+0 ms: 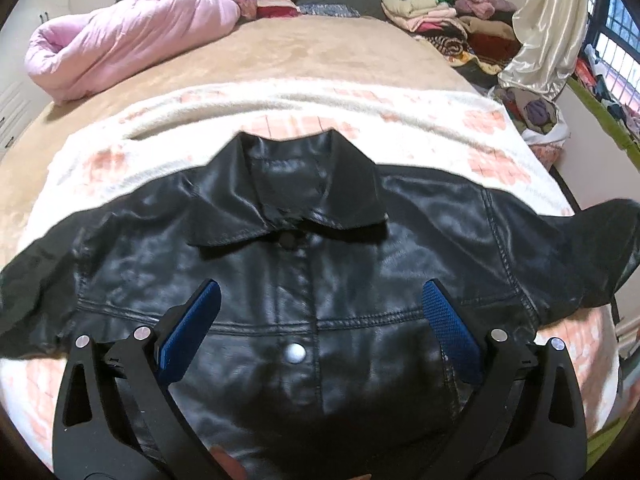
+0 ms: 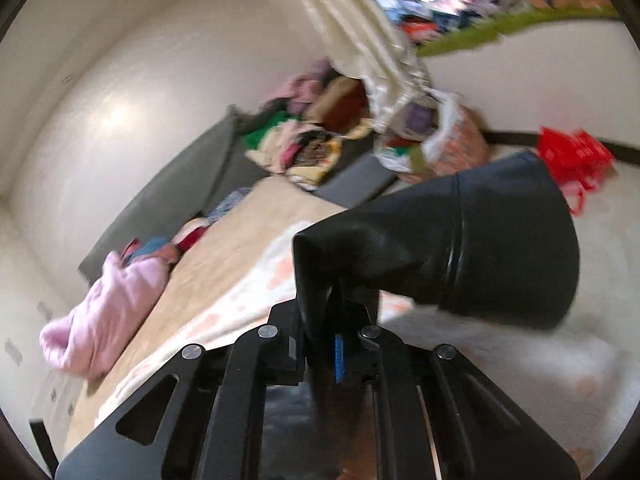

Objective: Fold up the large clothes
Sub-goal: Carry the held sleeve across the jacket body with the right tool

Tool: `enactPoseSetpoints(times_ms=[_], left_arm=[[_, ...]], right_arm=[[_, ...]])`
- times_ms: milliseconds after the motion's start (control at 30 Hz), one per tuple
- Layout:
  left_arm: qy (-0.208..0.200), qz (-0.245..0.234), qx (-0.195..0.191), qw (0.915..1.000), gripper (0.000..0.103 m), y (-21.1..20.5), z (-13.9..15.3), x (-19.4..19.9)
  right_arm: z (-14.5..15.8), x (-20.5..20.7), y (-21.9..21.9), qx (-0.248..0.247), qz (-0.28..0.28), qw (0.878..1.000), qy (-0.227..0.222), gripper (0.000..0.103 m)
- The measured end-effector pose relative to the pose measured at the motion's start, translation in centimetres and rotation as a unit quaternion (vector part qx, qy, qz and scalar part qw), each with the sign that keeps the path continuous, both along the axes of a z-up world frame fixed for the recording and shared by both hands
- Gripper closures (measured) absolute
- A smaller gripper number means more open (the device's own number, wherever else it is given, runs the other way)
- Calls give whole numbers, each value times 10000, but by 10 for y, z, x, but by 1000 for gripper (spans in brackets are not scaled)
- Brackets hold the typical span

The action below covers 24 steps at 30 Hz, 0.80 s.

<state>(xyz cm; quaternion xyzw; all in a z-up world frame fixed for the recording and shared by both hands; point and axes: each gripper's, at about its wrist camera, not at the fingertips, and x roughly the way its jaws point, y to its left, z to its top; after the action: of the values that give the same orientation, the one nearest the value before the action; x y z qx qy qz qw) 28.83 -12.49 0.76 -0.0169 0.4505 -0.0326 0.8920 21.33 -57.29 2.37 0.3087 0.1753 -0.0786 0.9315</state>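
The work surface was a bed covered by a tan plush blanket [image 1: 280,52], with a cream fleece throw printed with peach checks [image 1: 400,100] laid over its near part. White walls and a barred window [image 1: 616,36] with one cream satin curtain [image 1: 540,28] enclosed the room.

Counted: one black faux-leather jacket [image 1: 280,272], lying flat and front-up on the throw, collar away from the camera; one rolled pink quilted duvet [image 1: 120,48] beyond the jacket to the far left; one pile of folded mixed clothes [image 1: 436,20] beyond it to the far right; two snap buttons visible on the jacket placket.

The left gripper [image 1: 320,312] hovered over the jacket chest, jaws wide apart, nothing between them. The right gripper [image 2: 340,344] was clamped on the jacket's right sleeve [image 2: 460,248], lifted clear of the throw.
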Motion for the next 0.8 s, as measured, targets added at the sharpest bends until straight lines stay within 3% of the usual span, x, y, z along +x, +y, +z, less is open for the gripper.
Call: enactPoseSetpoints(times_ms=[133, 267, 433, 600, 800], left_arm=[[-66, 117, -3, 9999, 9, 16, 14, 1], [-175, 232, -1, 9996, 9, 32, 24, 0], [-163, 215, -532, 9982, 9, 67, 36, -2], [-351, 214, -969, 9944, 9, 106, 46, -10], [-310, -24, -1681, 9853, 9, 141, 45, -18]], right_arm=[[30, 7, 41, -378, 531, 9977, -193, 94], [59, 6, 98, -842, 1219, 9880, -446, 95], [77, 3, 165, -1201, 2001, 9702, -649, 95], [83, 0, 227, -1538, 2729, 9461, -819, 95], [58, 6, 297, -1911, 3539, 9147, -396, 95]])
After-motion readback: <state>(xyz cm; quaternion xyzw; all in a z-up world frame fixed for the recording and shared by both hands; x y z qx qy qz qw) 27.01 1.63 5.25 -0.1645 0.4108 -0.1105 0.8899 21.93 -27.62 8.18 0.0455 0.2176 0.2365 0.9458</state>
